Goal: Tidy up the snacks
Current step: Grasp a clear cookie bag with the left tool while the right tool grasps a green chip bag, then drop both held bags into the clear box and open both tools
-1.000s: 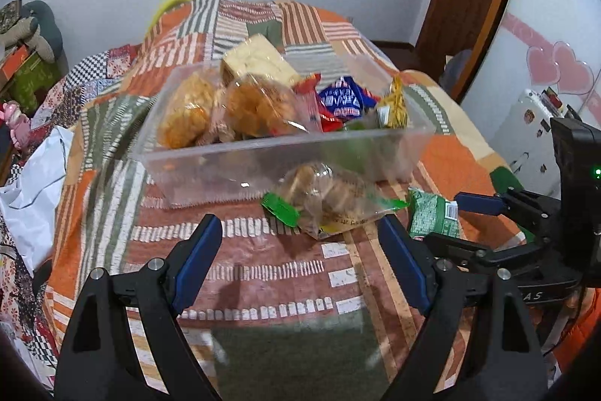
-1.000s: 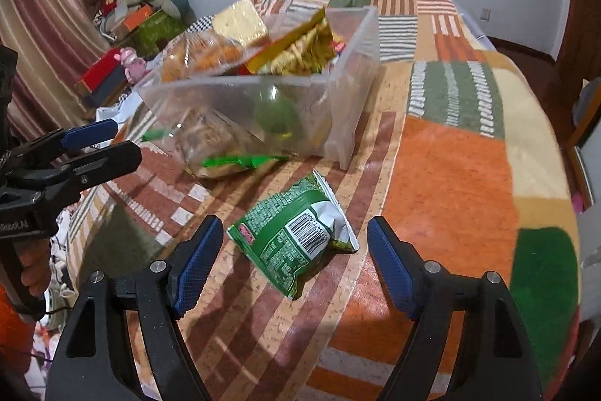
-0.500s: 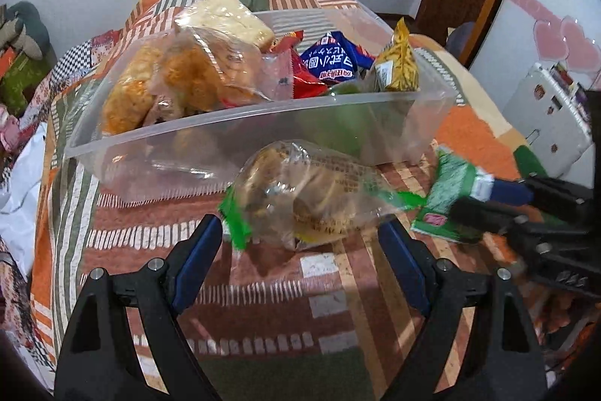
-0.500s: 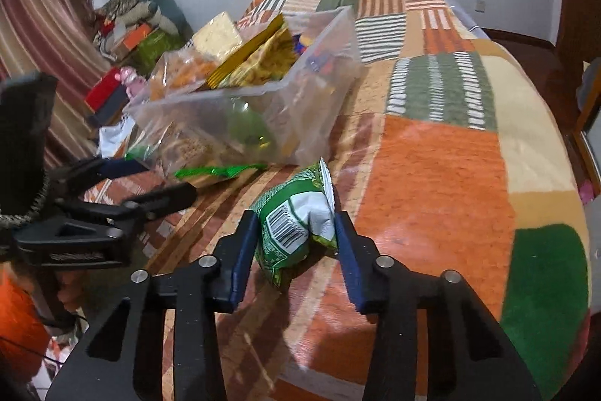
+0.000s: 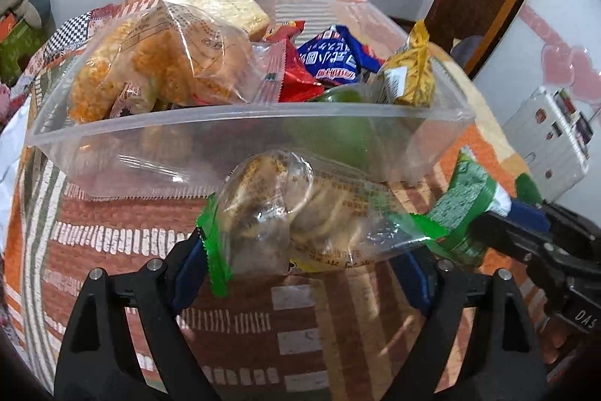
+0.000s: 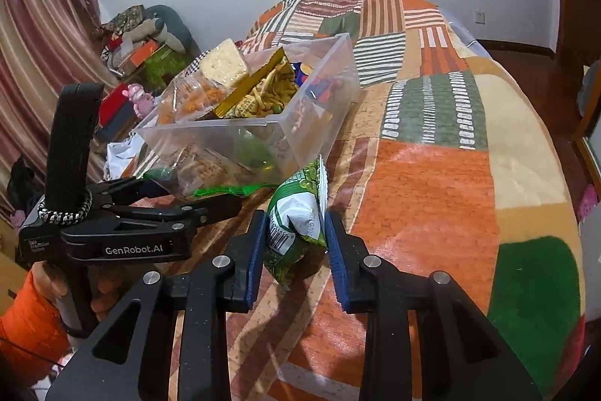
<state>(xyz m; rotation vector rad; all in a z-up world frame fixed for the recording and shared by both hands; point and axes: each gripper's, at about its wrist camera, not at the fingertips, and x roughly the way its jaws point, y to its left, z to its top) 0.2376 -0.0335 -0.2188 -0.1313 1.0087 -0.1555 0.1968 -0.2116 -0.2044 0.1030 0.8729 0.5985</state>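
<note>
Just in front of the clear bin (image 5: 240, 123) on the bed, two snacks are left outside it: a clear cookie bag (image 5: 300, 213) and a green packet (image 6: 296, 217). Inside the bin, a heap of other packs suggests most of the sorting is done. At the bin's near wall, the left tongs (image 5: 300, 265) straddle the cookie bag, though I cannot tell whether they grip it. Off the bin's near corner, the right tongs (image 6: 295, 247) pinch the green packet, clamped on both sides
</note>
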